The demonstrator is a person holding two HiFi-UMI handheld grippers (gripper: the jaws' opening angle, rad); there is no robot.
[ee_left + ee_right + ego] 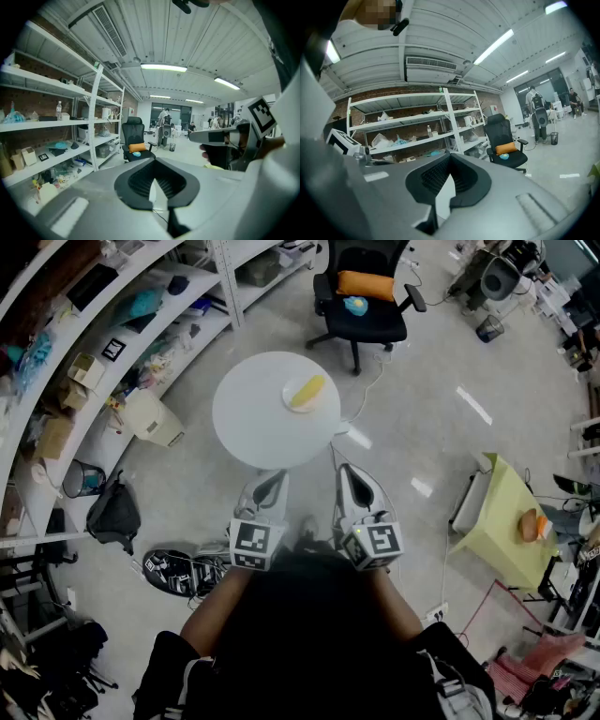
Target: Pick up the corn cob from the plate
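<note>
Shelving: far left, white metal racks (141, 324) curve up the edge of the head view, crammed with boxes and oddments.
Black bag: a soft, creased bag (112, 517) slumps on the floor just below those racks.
Left gripper: here's the left gripper (278, 474), jaws clenched tight with nothing between them. It has a pale grey plastic shell, black ribbed pads and a marker cube at the back. Its tip hovers at the near rim of the table.
Table: a round table (246, 432) with a smooth, matte white top, dead ahead of both grippers.
Plate: a small, round white plate (317, 402) sits on the far right part of the tabletop.
Corn cob: there's the corn cob (307, 391), a yellow, stubby cylinder lying slantwise on the plate. It is across the table from both grippers and well apart from their tips. It lines up roughly between the two, and nothing touches it.
Right gripper: the right gripper (339, 468) has its jaws pressed together too, and it's empty. Same grey shell, same ribbed black pads. It is held just beside the left one at the table's near rim.
Office chair: a black office chair (361, 324) stands beyond the table with an orange cushion (366, 284) on it.
Side table: far right, a side table (502, 512) with a flat, square-cornered yellow-green top.
Floor: the floor (441, 427) is pale and glossy, streaked with light.
</note>
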